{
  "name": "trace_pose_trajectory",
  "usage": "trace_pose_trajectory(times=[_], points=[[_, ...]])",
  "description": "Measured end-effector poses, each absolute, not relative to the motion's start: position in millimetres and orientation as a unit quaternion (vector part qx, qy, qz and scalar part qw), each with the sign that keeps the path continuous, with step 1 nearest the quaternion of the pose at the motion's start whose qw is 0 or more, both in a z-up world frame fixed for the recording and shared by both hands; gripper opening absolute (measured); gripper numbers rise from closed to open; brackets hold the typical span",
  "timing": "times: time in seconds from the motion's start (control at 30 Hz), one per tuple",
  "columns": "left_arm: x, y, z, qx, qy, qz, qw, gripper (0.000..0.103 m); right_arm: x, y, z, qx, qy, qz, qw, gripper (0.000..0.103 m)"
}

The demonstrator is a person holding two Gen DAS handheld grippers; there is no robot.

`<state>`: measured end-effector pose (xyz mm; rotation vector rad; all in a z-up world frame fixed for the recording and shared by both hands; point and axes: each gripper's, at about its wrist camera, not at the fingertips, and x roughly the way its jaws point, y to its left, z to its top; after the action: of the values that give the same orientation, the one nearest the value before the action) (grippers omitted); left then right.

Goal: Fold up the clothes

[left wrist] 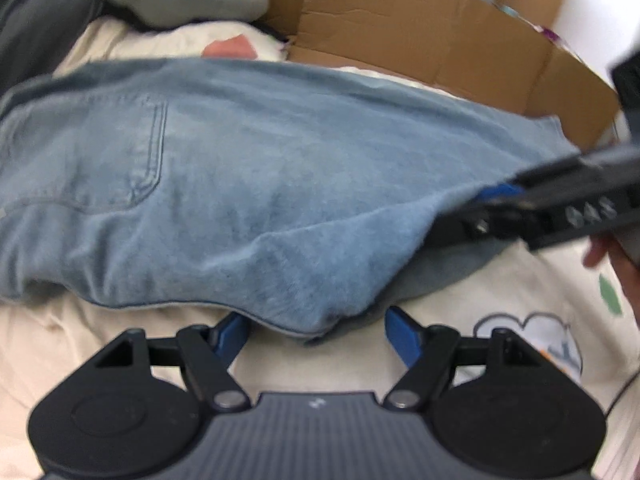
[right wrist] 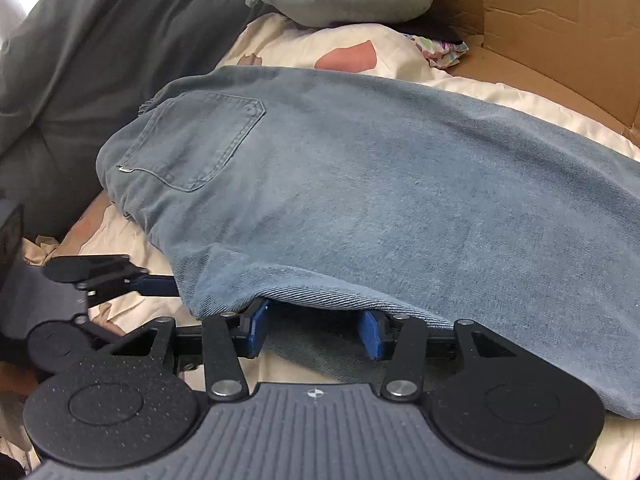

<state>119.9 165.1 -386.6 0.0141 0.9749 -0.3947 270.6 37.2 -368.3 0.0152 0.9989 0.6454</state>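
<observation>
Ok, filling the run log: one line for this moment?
jeans on bedsheet | left gripper open at fold edge | right gripper open under hem

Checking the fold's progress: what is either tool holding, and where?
Nothing: both the left tool and right tool are open at the jeans' near edge.

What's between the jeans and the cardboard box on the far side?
A strip of cream bedsheet lies between the jeans and the cardboard box; the right wrist view shows it best.
</observation>
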Motion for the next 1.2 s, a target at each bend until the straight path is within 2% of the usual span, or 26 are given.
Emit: trace_pose_trajectory(times=[0.17,0.2,0.27,0.37,0.47,0.77,1.2], points=[[123,182,-382,-0.047,0.453,-0.163,0.875,0.047,262,28,-363,0.002,0.47,0.304,0.829,0.051],[123,184,-380,-0.049,0.45,-0.164,0.876,0.045,259,24,-362,0.0,0.471,0.303,0.829,0.051],[120,187,-375,-0.052,0.445,-0.173,0.877,0.032,254,14,-361,-0.005,0.472,0.301,0.829,0.051],[121,191,-369,-0.059,0.453,-0.18,0.872,0.024,249,-8,-362,0.007,0.484,0.286,0.827,0.051],[125,194,-365,-0.06,0.466,-0.181,0.864,0.021,245,-32,-364,0.018,0.493,0.264,0.829,0.051],[134,195,-362,-0.052,0.497,-0.191,0.845,0.019,231,-132,-368,0.078,0.49,0.16,0.853,0.051],[131,188,-373,-0.047,0.525,-0.171,0.832,0.022,207,-283,-381,0.249,0.411,-0.045,0.876,0.052]])
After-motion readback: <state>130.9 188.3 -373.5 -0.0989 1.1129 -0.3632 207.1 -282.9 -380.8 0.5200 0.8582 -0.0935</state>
